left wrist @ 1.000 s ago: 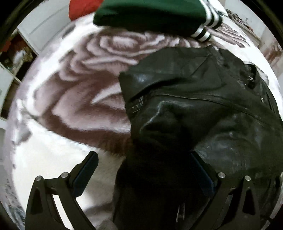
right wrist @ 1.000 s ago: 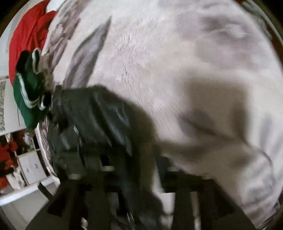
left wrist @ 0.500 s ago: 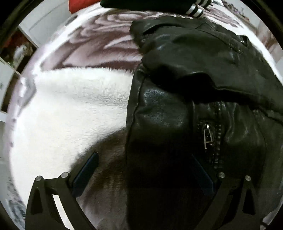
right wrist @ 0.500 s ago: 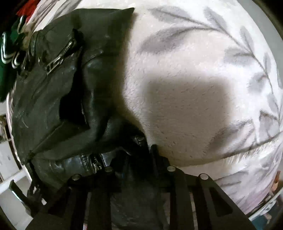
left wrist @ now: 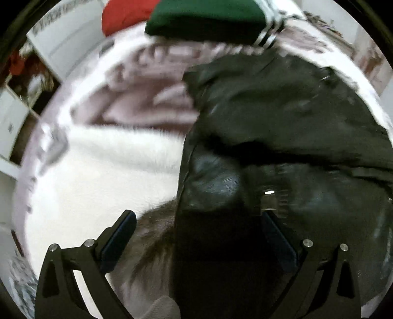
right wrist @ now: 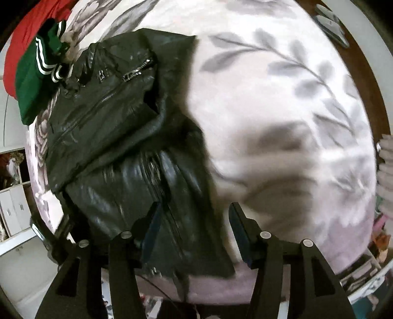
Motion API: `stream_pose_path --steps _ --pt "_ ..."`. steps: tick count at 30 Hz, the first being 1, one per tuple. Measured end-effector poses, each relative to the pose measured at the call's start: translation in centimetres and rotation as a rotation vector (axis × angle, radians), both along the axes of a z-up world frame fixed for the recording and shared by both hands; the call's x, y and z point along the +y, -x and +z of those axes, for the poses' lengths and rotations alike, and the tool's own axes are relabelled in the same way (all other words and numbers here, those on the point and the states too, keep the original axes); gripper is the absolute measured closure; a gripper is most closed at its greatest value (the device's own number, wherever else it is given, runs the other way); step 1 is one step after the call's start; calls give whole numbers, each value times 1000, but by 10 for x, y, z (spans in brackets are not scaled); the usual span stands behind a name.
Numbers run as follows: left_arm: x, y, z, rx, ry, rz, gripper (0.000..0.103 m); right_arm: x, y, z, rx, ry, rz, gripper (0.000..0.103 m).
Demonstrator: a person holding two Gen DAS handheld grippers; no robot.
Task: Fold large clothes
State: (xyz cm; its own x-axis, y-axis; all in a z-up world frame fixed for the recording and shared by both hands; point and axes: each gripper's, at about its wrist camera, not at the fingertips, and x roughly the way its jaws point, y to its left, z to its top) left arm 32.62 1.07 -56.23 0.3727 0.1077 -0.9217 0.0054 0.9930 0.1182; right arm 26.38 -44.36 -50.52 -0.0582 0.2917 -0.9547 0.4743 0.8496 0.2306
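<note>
Black leather jacket (right wrist: pixel 118 137) lies lengthwise away from both grippers. Left gripper (left wrist: pixel 196 235) spread over jacket's left edge; right gripper (right wrist: pixel 194 228) spread, empty, over near hem.

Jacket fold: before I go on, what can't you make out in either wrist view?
- Left wrist: the jacket is motion-blurred, so seams and zip detail are lost; its near part is in deep shadow between the left gripper jaws.
- Left wrist: the green garment is cut off by the top edge.
- Right wrist: the jacket hem by the right gripper is smeared, and contact is unclear.
- Right wrist: the red cloth runs out of frame.
</note>
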Motion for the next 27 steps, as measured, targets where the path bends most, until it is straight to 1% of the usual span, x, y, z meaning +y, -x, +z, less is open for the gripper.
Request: stream_pose_path --steps 2,3,5,6,8,9,12,15,17,19,20,21,22,23,24,25,27 --pt "-16 12 26 -13 -9 -22 0 -15 19 13 12 2 10 45" --pt "-28 19 38 -2 0 -32 0 -27 28 18 21 4 20 45" --pt "-57 35 54 25 31 -54 0 -35 34 27 31 6 34 45" --pt "-70 42 56 37 44 -71 0 -40 37 30 33 0 44 45" --pt "-117 62 59 75 69 -125 0 -53 40 34 31 -8 70 45" --pt "-136 66 57 94 79 -144 0 -60 40 35 27 -9 85 45" --pt "-211 97 47 171 133 -185 0 -86 34 33 10 -31 119 45" --pt "-279 118 26 250 174 -208 0 -118 24 24 -5 -56 139 45" --pt "-317 124 5 280 164 -210 0 -136 17 17 -11 -77 144 45" --pt "-337 124 -14 294 118 -198 0 -154 7 9 -18 -96 153 45" --pt "-346 121 -28 301 97 -181 0 -160 4 5 -20 -112 158 45" --pt "-351 121 -36 303 84 -168 2 -166 -1 1 -21 -130 166 45" --pt "-354 119 -47 302 60 -145 8 -173 -9 -5 -29 -151 184 45" --pt "-354 118 -54 294 20 -120 26 -177 -16 -10 -34 -164 202 45" --pt "-355 118 -58 282 -6 -107 34 -180 -23 -17 -37 -178 219 45" --pt "-353 118 -58 264 -12 -91 39 -181 -28 -21 -41 -192 229 45" --pt "-346 118 -49 215 -39 -55 89 -183 -49 -37 -69 -255 253 45"
